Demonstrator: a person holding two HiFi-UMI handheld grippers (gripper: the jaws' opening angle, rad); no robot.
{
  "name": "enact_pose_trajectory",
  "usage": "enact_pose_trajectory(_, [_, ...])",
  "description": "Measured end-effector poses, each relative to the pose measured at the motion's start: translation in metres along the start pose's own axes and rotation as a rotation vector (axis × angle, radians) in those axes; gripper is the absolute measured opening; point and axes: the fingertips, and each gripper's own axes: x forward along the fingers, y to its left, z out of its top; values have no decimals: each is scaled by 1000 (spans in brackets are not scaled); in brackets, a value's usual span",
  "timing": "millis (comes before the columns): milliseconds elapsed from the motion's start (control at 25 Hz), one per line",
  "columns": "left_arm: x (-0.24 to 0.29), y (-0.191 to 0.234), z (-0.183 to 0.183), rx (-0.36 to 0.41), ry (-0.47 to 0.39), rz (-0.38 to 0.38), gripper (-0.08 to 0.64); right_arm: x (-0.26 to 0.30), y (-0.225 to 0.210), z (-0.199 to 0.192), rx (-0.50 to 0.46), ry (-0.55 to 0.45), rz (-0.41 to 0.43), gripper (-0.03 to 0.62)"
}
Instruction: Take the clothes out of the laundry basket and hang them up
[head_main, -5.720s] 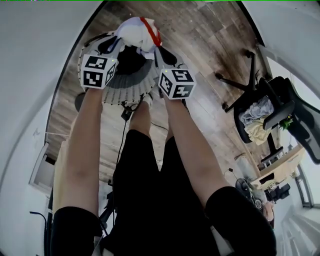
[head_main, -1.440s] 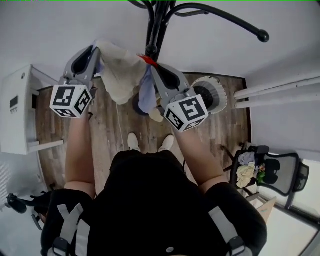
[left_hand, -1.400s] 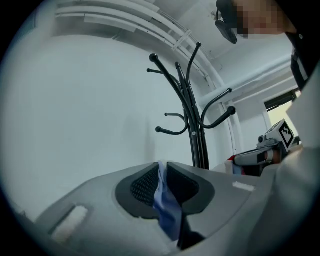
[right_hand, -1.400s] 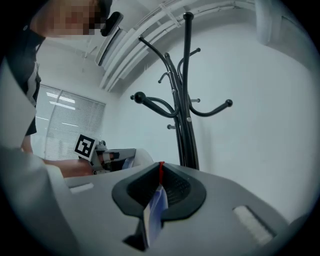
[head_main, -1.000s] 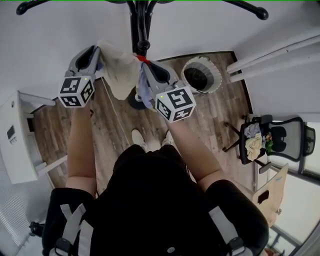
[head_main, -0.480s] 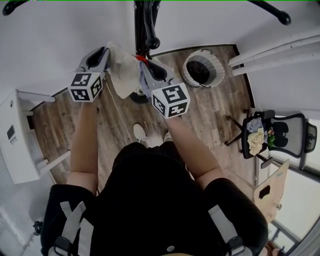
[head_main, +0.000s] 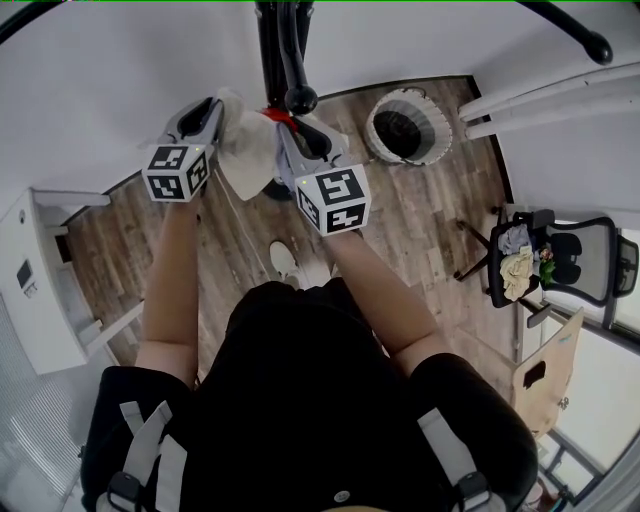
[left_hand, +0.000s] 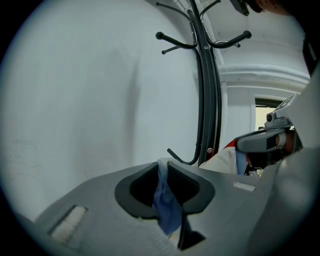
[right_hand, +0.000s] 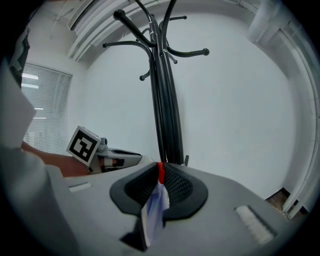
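Observation:
A pale garment (head_main: 248, 150) with a blue lining and red trim hangs stretched between both grippers, close to the black coat stand (head_main: 275, 50). My left gripper (head_main: 222, 105) is shut on one edge; blue cloth (left_hand: 165, 210) fills its jaws in the left gripper view. My right gripper (head_main: 280, 122) pinches the red-trimmed edge (right_hand: 160, 172) right below a knobbed hook (head_main: 300, 98); its jaws are opening, with cloth (right_hand: 155, 207) still between them. The stand's pole (right_hand: 165, 100) rises just behind the right gripper (right_hand: 160, 167). The white laundry basket (head_main: 432, 150) stands on the floor to the right.
A black office chair (head_main: 520, 265) piled with clothes stands at the right. A white cabinet (head_main: 30, 290) is at the left. The white wall runs behind the stand. The person's shoes (head_main: 285, 262) are on the wood floor below the grippers.
Both grippers have drawn closer together and nearer the stand's pole, carrying the garment. The red-trimmed edge now sits just under the knobbed hook.

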Motion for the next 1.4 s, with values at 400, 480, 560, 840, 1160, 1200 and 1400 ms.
enact_pose_trajectory(400, [9,-5,-7,-19,11,-23,67,8,0,-6,-8,11,-5,101])
enact_pose_trajectory(480, [9,-4,-10,-30,16,-24,72,9,3,-5,-13,5,4,103])
enact_pose_trajectory(560, [9,-1,-14,-39,25,-14,82,10,6,-4,-18,1,16,103])
enact_pose_trajectory(840, [-3,23,-11,-54,1,84,306,12,16,-9,-14,7,38,104])
enact_pose_trajectory(1160, [-29,13,35,-17,-85,63,321,0,18,9,-47,-31,57,107])
enact_pose_trajectory(1200, [-34,9,42,-14,-99,57,321,-3,18,12,-55,-38,60,109])
enact_pose_trajectory(1400, [-64,-26,70,0,-164,17,319,-34,15,35,-107,-86,99,113])
